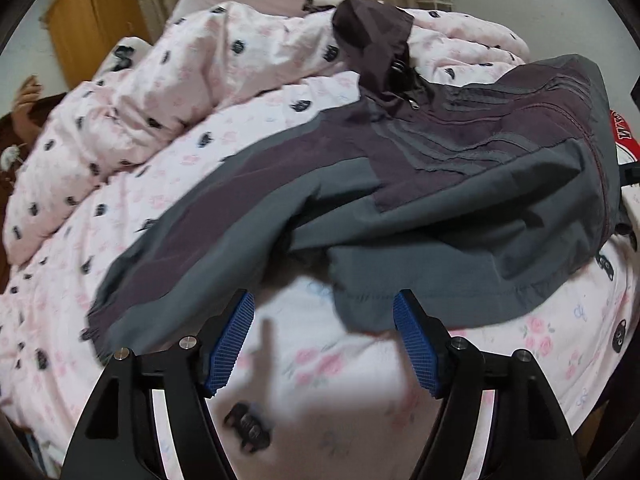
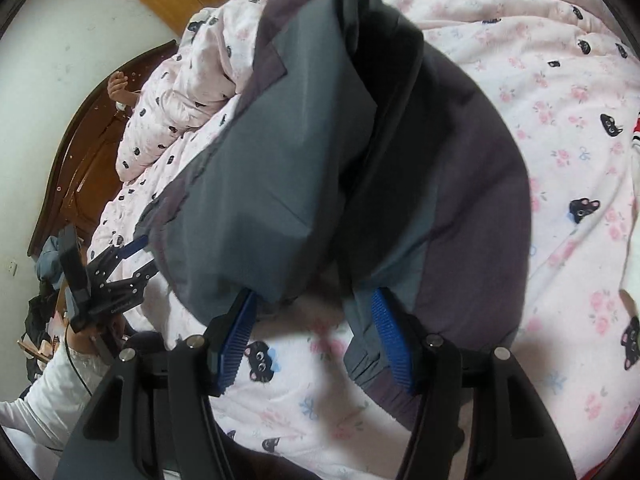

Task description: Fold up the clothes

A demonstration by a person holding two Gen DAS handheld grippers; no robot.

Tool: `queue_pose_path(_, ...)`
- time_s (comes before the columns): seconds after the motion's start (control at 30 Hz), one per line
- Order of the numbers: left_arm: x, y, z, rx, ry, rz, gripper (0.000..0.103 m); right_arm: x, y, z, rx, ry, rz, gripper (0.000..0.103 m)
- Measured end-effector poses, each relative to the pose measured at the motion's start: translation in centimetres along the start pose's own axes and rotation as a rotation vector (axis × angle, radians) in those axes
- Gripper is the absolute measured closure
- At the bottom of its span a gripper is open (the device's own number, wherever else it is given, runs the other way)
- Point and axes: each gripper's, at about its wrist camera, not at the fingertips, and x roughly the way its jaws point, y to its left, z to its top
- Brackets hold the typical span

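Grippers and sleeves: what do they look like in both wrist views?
Each gripper, left and right, has two angular black fingers with cut-out windows, silver round bolt heads and ribbed blue pads. In the right wrist view the left gripper carries a dark upright block, with a thin black cable running over a white sleeve.

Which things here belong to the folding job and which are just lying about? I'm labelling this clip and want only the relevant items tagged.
Belongs to the job:
- grey and purple jacket
- left gripper, open
- right gripper, open

Just lying about:
- pink cat-print quilt
- pink bedsheet
- red and white garment
- wooden cabinet
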Motion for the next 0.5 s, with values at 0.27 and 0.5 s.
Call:
queue_pose_path(0.27,2.1,0.1,0.5,-0.126,0.061,-0.169,0.084,1.9,-0.8,0.7,0.044,-0.007,0.048,0.048)
queue_pose_path(0.5,-2.1,0.1,1.6,-0.172,-0.005,-0.186,0.092,-0.3,1.1,1.4,-0.019,-0.045,0.093,0.098)
